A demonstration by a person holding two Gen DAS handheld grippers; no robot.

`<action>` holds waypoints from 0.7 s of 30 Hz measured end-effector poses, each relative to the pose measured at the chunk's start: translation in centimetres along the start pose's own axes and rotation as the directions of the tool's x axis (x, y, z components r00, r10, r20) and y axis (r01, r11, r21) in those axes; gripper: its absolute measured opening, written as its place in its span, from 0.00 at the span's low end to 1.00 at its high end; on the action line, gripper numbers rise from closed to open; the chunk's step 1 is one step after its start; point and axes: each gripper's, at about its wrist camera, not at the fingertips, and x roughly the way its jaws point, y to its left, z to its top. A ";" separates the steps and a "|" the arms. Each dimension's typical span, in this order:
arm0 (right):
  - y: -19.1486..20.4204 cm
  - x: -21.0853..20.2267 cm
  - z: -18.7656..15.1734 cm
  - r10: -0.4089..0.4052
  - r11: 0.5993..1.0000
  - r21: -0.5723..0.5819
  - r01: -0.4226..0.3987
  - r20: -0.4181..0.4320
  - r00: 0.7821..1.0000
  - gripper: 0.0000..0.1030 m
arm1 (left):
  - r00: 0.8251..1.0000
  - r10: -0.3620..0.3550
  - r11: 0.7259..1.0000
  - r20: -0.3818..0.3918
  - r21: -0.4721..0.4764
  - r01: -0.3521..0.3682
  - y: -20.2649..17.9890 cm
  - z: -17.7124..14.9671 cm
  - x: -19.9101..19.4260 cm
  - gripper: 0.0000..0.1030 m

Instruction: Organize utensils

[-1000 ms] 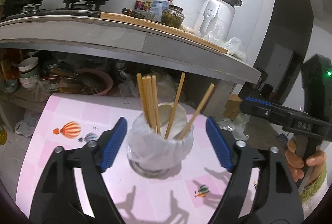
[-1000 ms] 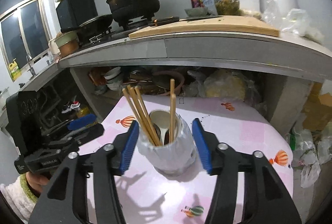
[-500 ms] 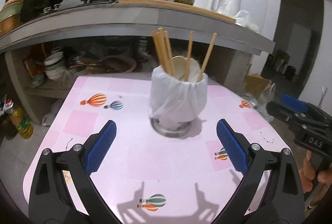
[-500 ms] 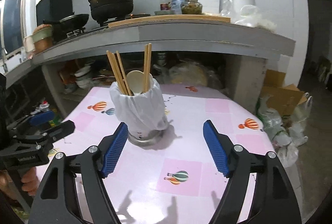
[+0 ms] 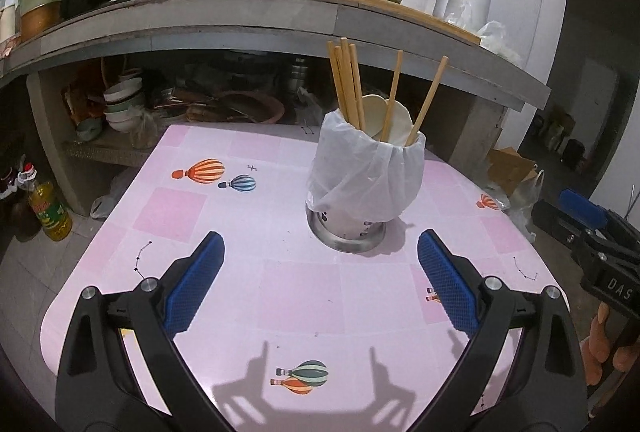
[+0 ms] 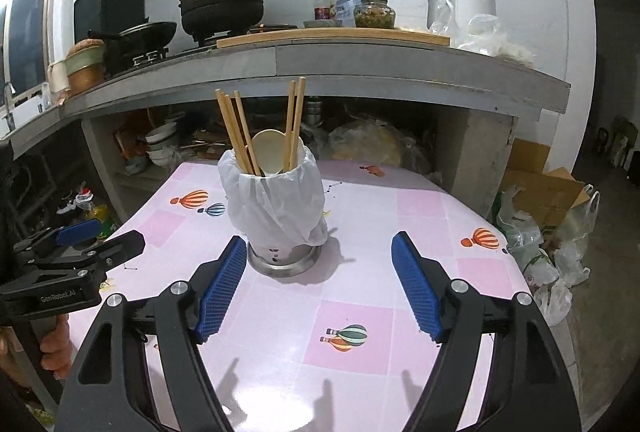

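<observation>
Both the left gripper (image 5: 320, 282) and right gripper (image 6: 318, 286) are open and empty. The utensil holder (image 5: 366, 184) stands mid-table, far of the pads; its tall chopsticks (image 5: 346, 84) make it top-heavy, so your bump could tip it.

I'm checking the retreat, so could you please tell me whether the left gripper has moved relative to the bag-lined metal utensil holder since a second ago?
Yes. The left gripper has backed away from the bag-lined metal utensil holder: its blue pads flanked the holder before, and now sit nearer the camera, open and empty.
</observation>
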 end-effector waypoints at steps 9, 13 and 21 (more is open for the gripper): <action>-0.6 -0.1 -0.1 -0.011 1.000 0.014 0.011 -0.007 1.000 0.71 | 0.996 0.084 0.996 0.022 0.026 -0.085 -1.7 -0.2 0.1 0.92; -0.7 -0.2 -0.2 -0.014 1.000 0.017 0.014 -0.007 1.000 0.71 | 0.996 0.091 0.995 0.010 0.032 -0.092 -2.1 -0.3 0.3 0.92; -1.0 -0.4 -0.5 -0.016 1.000 0.025 0.017 -0.011 1.000 0.71 | 0.993 0.116 0.993 -0.018 0.040 -0.115 -2.5 0.0 0.5 0.92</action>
